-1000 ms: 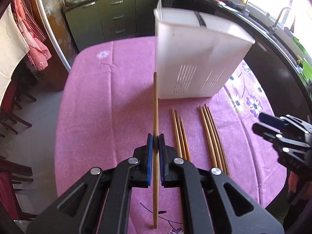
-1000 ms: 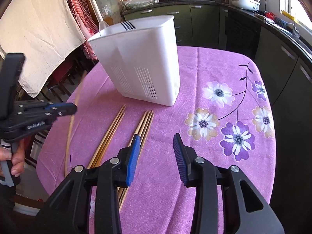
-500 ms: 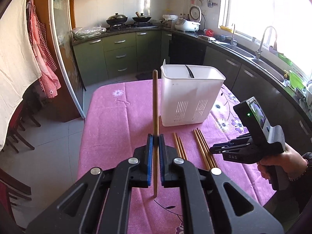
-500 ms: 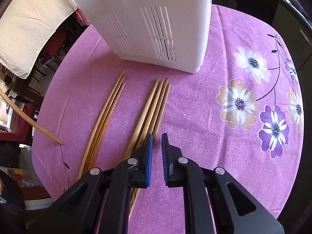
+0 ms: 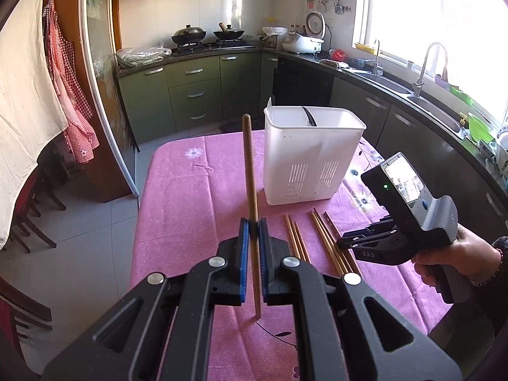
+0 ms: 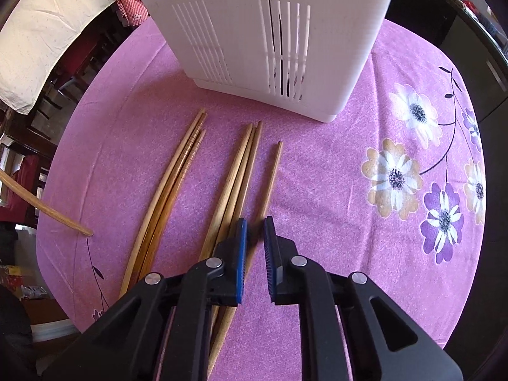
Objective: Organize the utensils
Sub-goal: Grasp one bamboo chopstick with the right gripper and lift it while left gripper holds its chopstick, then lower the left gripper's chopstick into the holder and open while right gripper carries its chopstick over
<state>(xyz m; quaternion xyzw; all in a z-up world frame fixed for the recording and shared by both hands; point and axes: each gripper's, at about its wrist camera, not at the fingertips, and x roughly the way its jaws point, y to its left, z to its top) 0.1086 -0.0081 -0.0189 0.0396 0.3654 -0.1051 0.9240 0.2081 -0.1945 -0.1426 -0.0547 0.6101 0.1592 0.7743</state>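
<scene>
Blue pads of the left gripper pinch one wooden chopstick, held upright above the table. Right gripper has its jaws almost closed over a single chopstick; whether they grip it, I cannot tell. Other chopsticks lie near the white utensil holder on a pink flowered tablecloth. Far behind, green kitchen cabinets.

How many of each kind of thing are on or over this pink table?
Wooden chopsticks: 8 (one in the left gripper, one between the right gripper pads, six loose on the tablecloth)
White holder: 1
Dark utensil inside it: 1
Handheld grippers: 2
Total: 12
</scene>
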